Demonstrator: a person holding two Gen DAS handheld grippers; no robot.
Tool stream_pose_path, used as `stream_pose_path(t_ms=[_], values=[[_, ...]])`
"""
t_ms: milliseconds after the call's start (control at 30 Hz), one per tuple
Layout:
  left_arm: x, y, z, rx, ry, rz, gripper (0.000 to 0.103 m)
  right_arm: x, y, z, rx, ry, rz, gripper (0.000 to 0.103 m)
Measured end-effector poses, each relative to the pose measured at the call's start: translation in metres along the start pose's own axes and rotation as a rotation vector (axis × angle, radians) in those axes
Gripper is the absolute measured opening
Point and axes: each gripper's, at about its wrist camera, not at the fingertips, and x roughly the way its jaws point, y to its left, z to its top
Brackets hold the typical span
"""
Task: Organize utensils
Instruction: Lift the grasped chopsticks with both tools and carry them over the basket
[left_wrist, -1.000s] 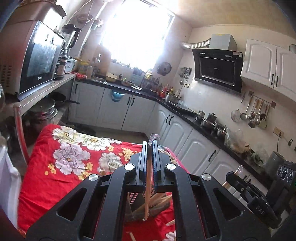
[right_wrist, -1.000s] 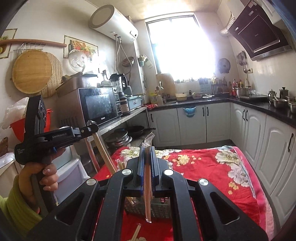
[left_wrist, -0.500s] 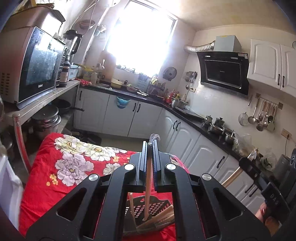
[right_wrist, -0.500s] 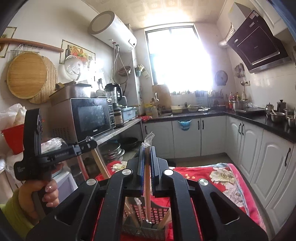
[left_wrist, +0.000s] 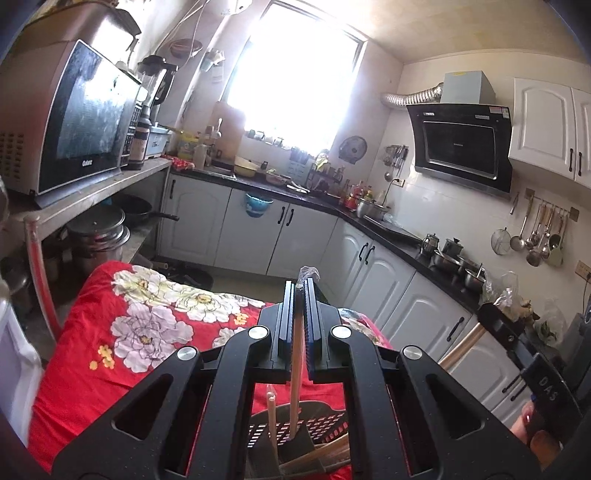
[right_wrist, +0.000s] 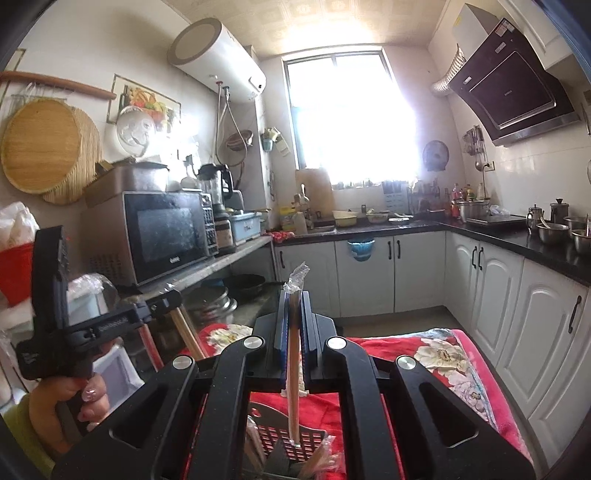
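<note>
Both grippers have lifted a touch since a second ago; the left gripper (left_wrist: 296, 328) pinches a wrapped chopstick (left_wrist: 295, 387), the right gripper (right_wrist: 294, 332) another (right_wrist: 293, 384), tips now over the perforated holder (left_wrist: 314, 424) (release looks next, I'd judge).

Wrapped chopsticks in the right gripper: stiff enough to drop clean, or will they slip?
The chopsticks look stiff: they hang straight below the right gripper, tip over the holder. Their crinkly clear wrapper probably makes them slippery. Thin and apparently light, so they may bounce or lean.
</note>
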Motion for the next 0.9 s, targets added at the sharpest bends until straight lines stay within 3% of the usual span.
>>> stream_pose_path(t_ms=[900], values=[[0.025,0.005,-0.062,0.018,0.058,-0.018,0.002,0.040,-0.002,-0.061,-0.051,0.101,-0.064,0.006]])
